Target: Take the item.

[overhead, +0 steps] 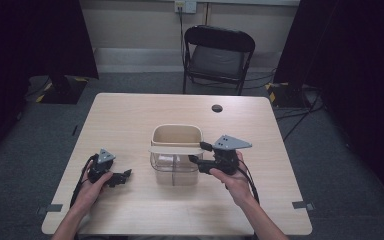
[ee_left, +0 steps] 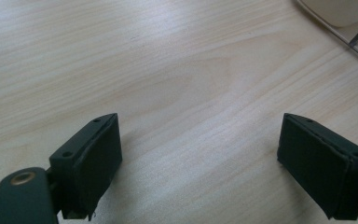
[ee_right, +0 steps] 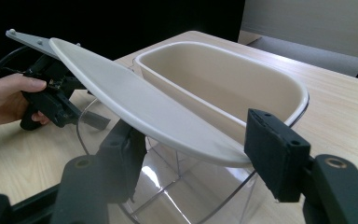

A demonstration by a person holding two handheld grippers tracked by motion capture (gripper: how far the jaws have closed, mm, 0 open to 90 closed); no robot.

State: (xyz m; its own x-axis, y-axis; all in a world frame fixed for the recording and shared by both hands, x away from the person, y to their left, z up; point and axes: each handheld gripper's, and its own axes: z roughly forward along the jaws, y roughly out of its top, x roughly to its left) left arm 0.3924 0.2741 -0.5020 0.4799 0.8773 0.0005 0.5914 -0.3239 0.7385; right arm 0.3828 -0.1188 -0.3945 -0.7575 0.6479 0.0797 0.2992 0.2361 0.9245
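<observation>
Gripping the lid (ee_right: 144, 109) by its edge above the clear bin (overhead: 176, 169) mid-desk (overhead: 130, 115), your right claw (ee_right: 193, 144) is holding something light, stiff and slippery, while your left claw (ee_left: 200, 158) is resting wide.

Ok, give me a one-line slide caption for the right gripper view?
Right gripper jaws clamp the flat cream plastic lid, tilted over the clear plastic container with its cream inner tub.

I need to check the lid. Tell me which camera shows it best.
The right gripper view: the lid runs large across it, tilted over the container, one end between the right gripper jaws. The high view shows it as a thin strip.
</observation>
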